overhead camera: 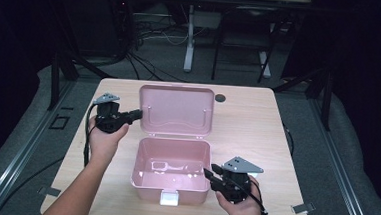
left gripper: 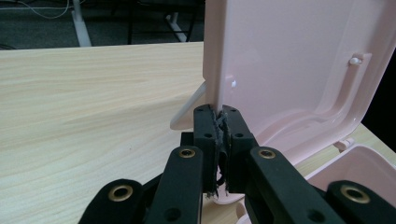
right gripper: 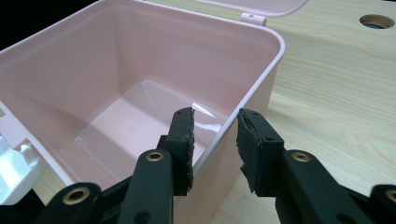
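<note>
fingers of the left gripper (left gripper: pixel 218 140) are pinched shut on the thin side edge of the pink lid (left gripper: pixel 289 65), which is held upright behind the pink box (overhead camera: pixel 170 169). fingers of the right gripper (right gripper: pixel 215 149) are set apart astride the box's right wall, one black ridged pad inside, one outside, neither seen pressing. smooth glossy plastic with rounded corners is shown; a white latch (overhead camera: pixel 169 198) is fixed at the front. pale wood-grain table (overhead camera: pixel 257 126) lies beneath.
</note>
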Tool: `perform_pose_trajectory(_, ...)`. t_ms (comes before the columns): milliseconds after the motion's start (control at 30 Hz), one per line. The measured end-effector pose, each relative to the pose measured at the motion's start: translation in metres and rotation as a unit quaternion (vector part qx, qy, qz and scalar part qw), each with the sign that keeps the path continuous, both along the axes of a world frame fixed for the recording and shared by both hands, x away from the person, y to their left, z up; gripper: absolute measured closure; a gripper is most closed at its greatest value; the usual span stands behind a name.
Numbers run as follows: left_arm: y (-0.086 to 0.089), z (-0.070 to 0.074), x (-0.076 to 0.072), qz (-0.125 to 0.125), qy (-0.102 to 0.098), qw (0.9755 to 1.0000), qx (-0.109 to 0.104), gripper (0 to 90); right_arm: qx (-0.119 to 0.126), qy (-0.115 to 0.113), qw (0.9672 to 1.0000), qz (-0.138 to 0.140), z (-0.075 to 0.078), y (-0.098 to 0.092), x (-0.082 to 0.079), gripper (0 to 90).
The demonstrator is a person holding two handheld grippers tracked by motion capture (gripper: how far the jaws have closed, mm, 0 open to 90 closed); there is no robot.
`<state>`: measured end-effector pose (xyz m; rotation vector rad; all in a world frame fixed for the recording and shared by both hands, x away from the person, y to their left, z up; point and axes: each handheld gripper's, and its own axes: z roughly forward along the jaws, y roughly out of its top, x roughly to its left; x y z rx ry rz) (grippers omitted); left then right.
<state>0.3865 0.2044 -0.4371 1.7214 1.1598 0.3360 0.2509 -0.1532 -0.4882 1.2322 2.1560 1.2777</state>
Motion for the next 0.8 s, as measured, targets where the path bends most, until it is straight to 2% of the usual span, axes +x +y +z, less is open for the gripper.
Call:
perform_pose_trajectory(433,0.0,-0.002,0.012,0.002,0.026,0.9996,-0.007,87.0,0.005,0.0,1.0,-0.002,0.0,0.0,-0.001,67.4)
perform_pose_trajectory(567,-0.001,-0.002,0.014,0.001,0.031,0.9995,-0.003,87.1,0.007,0.002,1.0,-0.002,0.0,0.0,-0.002,67.2)
perform_pose_trajectory(800,-0.001,-0.003,0.017,0.001,0.04,0.9992,-0.008,87.2,0.009,-0.002,1.0,-0.002,-0.001,0.0,-0.004,67.1)
